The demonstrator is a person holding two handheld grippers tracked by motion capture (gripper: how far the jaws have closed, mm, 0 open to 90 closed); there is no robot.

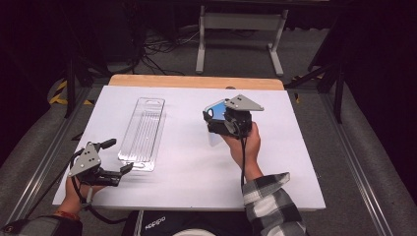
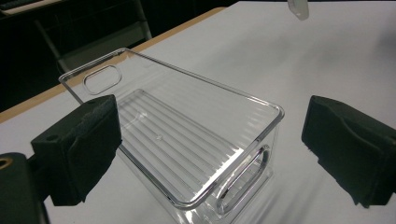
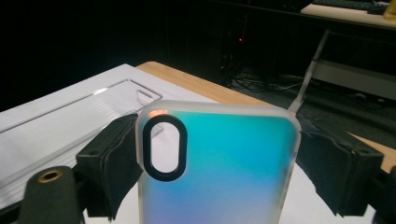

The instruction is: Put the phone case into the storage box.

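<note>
R gripper held phone case clamped betw its jaws, lifted above the white sheet, centre-right. L gripper sat near-left w/ jaws apart, at near end of clear tray, not touching.

High view: above the near edge, facing forward and down over the worktop | left gripper view: low, close to the clear tray | right gripper view: also catches that tray.
</note>
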